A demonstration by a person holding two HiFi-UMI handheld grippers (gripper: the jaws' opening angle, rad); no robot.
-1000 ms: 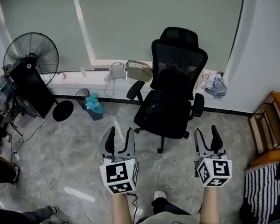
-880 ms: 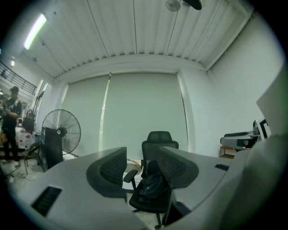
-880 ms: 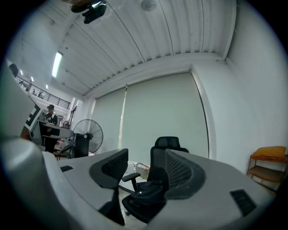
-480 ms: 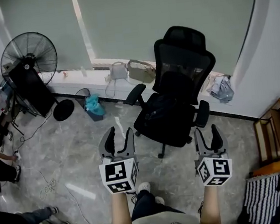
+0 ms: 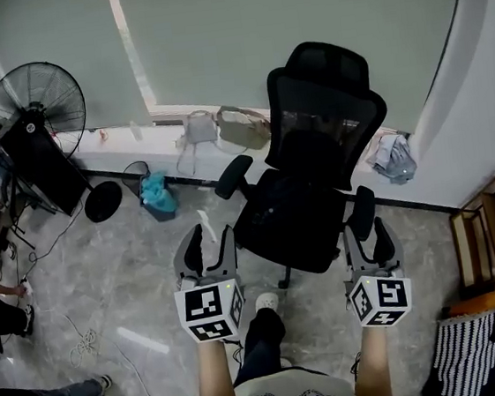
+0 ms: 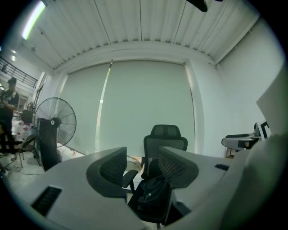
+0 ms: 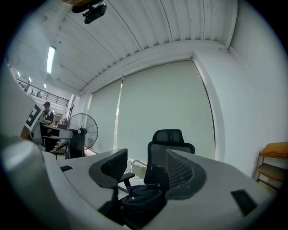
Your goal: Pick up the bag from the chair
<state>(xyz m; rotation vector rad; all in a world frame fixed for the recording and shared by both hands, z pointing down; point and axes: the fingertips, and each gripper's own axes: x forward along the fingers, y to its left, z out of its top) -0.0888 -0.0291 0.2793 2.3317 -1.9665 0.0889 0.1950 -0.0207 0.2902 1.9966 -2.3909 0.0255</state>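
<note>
Bag [image 6: 150, 197] on chair [image 5: 320, 96] now nearer, left gripper [image 5: 209, 238], right gripper [image 5: 369, 232] both open, empty

Armrests [image 5: 232, 175] either side of chair seat [image 5: 291, 248]

- The place looked like an office or work room.
- A black mesh office chair [image 5: 326, 104] stood before a wide window covered by roller blinds [image 5: 298, 18].
- A pedestal fan [image 5: 33, 106] and loose cables [image 5: 81, 338] sat on the polished grey floor [image 5: 140, 267].
- A strip light [image 6: 33, 20] ran along the ribbed ceiling [image 6: 144, 22].
</note>
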